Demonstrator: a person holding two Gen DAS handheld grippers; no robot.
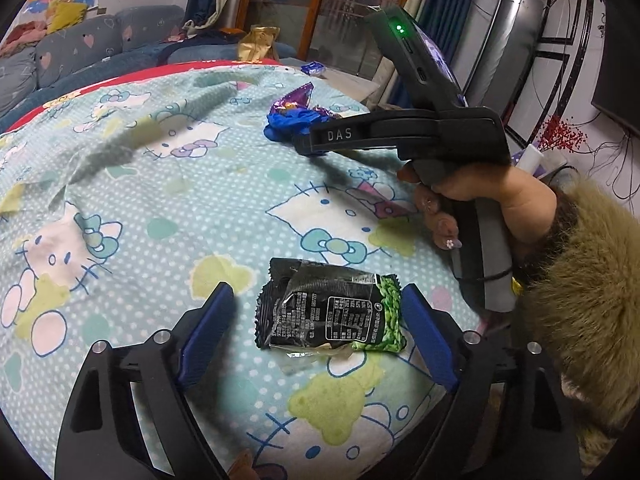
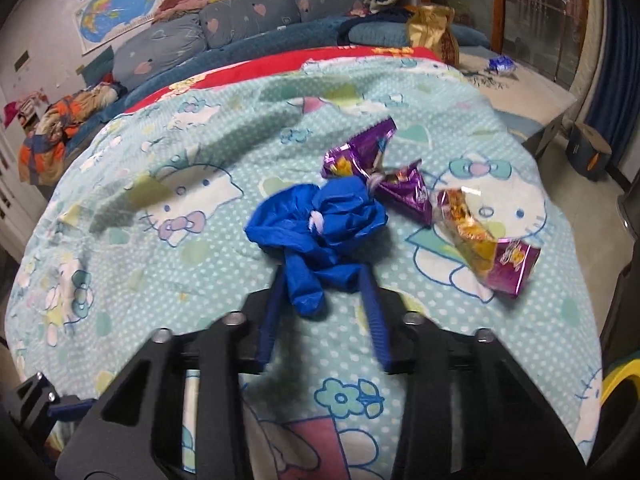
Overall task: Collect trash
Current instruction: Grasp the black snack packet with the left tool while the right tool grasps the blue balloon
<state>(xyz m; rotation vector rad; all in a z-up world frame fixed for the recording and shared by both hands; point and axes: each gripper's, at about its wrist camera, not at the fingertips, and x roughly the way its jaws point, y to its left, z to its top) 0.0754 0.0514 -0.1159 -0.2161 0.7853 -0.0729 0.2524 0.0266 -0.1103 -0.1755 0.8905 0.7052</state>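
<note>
One blue glove (image 2: 320,228), one black-green packet (image 1: 332,312), two purple wrappers (image 2: 400,184).

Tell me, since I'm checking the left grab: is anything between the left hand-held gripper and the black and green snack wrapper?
Nothing visible. The black and green snack wrapper lies flat on the blanket between the open fingers of the left hand-held gripper, its green end close to one pad.

Black/green snack wrapper (image 1: 332,312): crumpled, flat on cat-print blanket, label side up. Blue glove (image 2: 320,228): scrunched ball, fingers trailing toward near edge. Purple foil wrapper (image 2: 372,156): torn open, twisted, touching glove's far side. Second purple/orange wrapper (image 2: 488,240): flat, just right of glove, apart.
</note>
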